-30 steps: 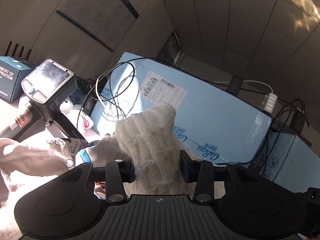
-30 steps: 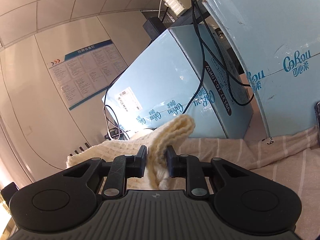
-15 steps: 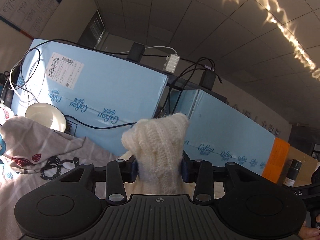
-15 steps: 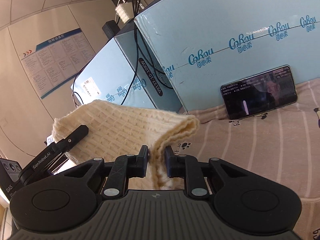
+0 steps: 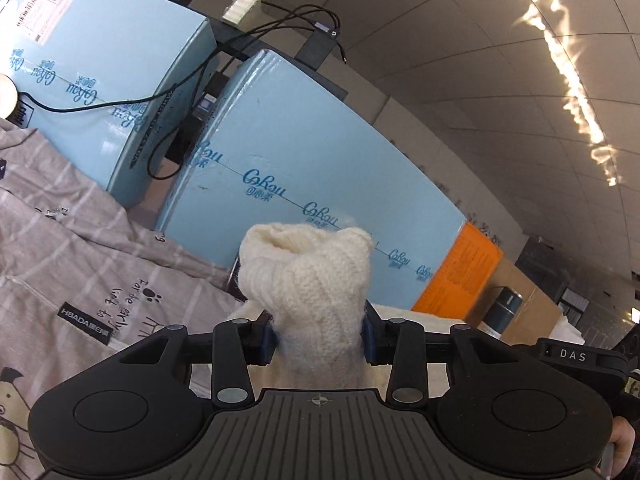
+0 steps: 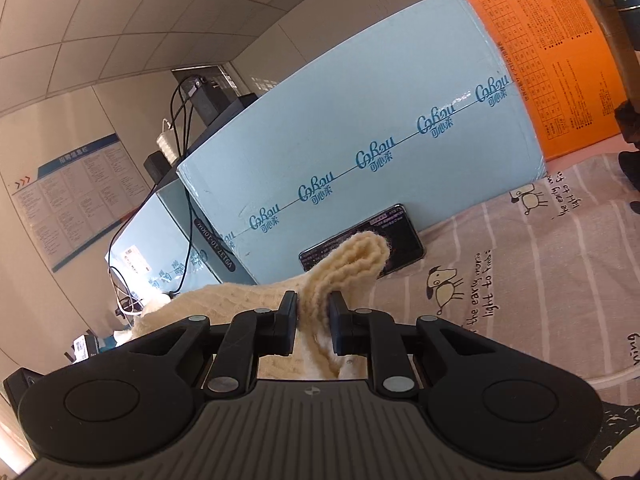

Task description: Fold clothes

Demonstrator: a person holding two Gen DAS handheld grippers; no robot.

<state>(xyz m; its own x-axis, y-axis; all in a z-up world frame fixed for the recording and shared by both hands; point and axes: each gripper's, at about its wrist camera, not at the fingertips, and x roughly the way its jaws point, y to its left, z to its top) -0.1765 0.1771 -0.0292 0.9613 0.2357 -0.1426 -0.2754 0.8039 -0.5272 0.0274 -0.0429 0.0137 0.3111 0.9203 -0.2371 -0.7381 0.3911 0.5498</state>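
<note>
Cream knit [image 5: 308, 280] between both clamped tongs [image 6: 313, 322]

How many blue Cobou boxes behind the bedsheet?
2. Nearer blue box behind the knit garment; second blue box further left, with shipping label. More may be hidden.

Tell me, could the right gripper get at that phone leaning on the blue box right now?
Probably not: the right gripper is shut on the cream sweater, whose fold hangs before the phone.
</note>
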